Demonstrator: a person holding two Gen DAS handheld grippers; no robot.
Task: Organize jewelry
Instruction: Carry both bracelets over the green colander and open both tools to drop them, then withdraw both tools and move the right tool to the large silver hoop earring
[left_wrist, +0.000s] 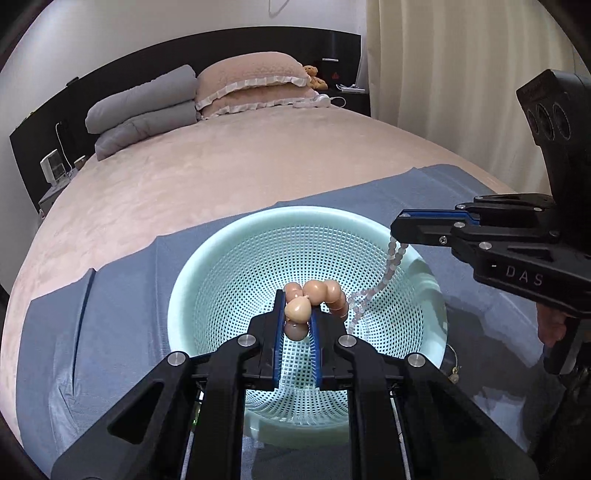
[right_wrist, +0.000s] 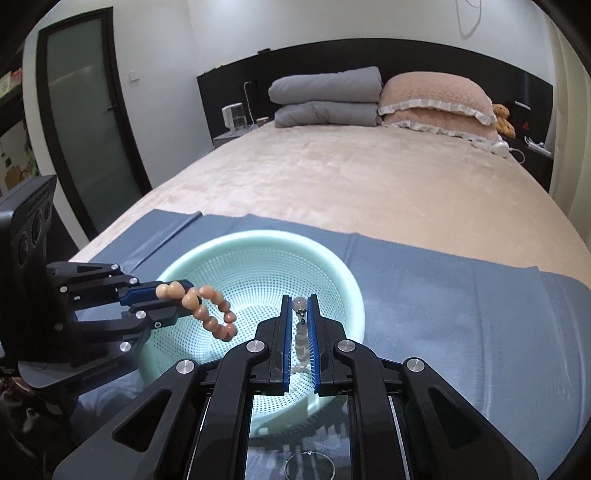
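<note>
Left gripper (left_wrist: 298, 308) clamped on a bracelet of fat peach beads (left_wrist: 318, 293), glossy and rounded, looped out over the bowl of a basket (left_wrist: 229, 243). Right gripper (right_wrist: 299, 308) pinched nearly shut on a string of small pale beads (left_wrist: 392, 258), frosted and translucent, dangling from the tips down toward the basket floor. Letters "DAS" legible in white on the black body of the right gripper; no other writing readable. Blue ridged pads lining both pairs of black fingers, silver bolt heads at the joints.

Basket round, pale mint plastic, walls and floor pierced in a fine square grid, rim smooth and thick. Set on a blue-grey cloth (right_wrist: 461, 295), thin, creased, slightly shiny, its far edge folded. Beneath that, a beige plush bedspread (right_wrist: 351, 177), broad and bare up to the pillows. Thin wire hoop (right_wrist: 309, 465) on the cloth at the near side of the basket, partly hidden by the gripper. Both grippers above the basket's opening, apart from each other, left one near the middle, right one over the rim.
</note>
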